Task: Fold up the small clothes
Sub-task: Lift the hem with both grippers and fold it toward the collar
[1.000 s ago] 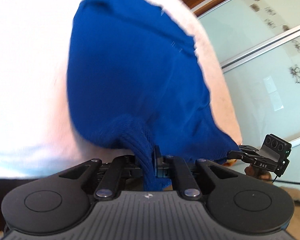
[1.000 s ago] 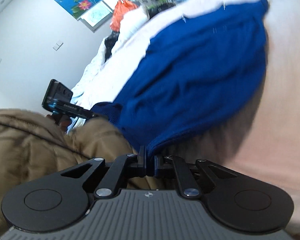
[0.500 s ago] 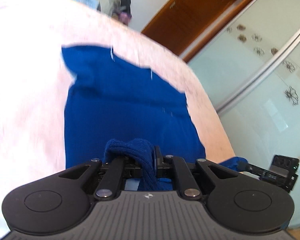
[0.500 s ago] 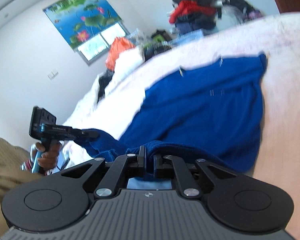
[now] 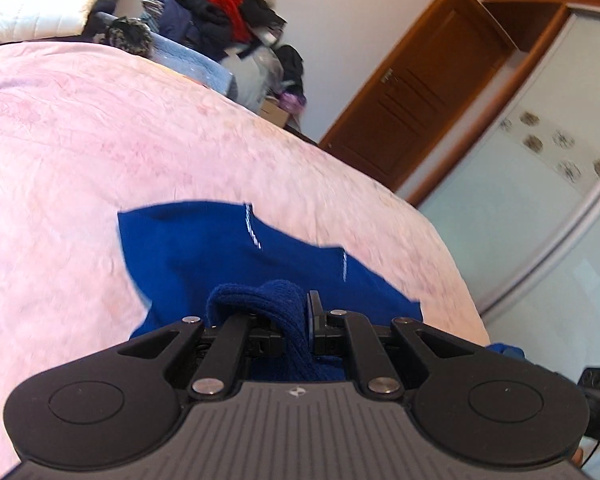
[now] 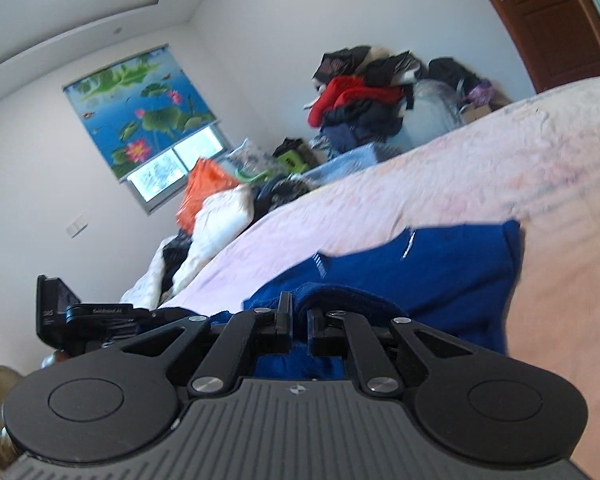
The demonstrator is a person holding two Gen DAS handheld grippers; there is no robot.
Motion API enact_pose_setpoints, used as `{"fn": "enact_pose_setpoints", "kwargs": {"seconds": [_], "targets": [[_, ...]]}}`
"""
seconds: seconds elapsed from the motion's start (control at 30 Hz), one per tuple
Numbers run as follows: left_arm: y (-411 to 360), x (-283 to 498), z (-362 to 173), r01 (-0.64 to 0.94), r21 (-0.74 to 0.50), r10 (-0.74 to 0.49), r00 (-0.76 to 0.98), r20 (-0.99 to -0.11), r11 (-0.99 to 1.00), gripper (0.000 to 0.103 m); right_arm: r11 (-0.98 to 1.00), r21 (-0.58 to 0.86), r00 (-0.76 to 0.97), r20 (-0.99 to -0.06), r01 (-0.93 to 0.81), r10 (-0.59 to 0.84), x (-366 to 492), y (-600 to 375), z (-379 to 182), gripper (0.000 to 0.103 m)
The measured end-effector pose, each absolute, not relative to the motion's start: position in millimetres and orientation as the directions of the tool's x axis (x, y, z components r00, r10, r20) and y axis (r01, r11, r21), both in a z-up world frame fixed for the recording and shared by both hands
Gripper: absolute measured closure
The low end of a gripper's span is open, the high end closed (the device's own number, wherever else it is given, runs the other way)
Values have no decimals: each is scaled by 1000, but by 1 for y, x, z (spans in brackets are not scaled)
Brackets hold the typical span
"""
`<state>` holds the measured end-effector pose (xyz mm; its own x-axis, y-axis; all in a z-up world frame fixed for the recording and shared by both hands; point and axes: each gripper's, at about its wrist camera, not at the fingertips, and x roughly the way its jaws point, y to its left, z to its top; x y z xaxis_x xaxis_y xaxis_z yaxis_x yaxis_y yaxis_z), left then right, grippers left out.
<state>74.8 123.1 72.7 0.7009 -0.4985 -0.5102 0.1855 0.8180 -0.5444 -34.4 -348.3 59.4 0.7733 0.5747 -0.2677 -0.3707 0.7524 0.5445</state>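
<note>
Lying beyond blue knit (image 5: 204,248): clothes pile (image 5: 216,8), w/ door (image 5: 420,92).

Left gripper (image 5: 298,322) fingers (image 5: 314,316) clamp a blue knit garment (image 5: 220,256); it trails onto the pink bedspread (image 5: 140,140).

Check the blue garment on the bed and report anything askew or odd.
Nothing damaged. The blue garment lies skewed on the pink bedspread, its near edge bunched and lifted, clamped in the left gripper and right gripper.
</note>
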Motion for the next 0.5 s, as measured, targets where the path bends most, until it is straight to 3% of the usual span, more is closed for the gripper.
{"fn": "enact_pose_setpoints", "kwargs": {"seconds": [0.37, 0.4, 0.43, 0.5], "targets": [[103, 121, 60, 151, -436, -395, 737, -548, 887, 95, 804, 495, 817, -277, -329, 505, 37, -352, 50, 91], [101, 121, 57, 154, -422, -389, 736, -555, 894, 95, 832, 447, 814, -312, -330, 490, 40, -346, 47, 85], [100, 121, 54, 156, -414, -386, 733, -560, 897, 95, 859, 400, 809, -358, -318, 466, 46, -340, 44, 66], [100, 122, 48, 153, -406, -381, 726, -573, 901, 95, 888, 336, 796, -417, -314, 439, 55, -332, 32, 39]]}}
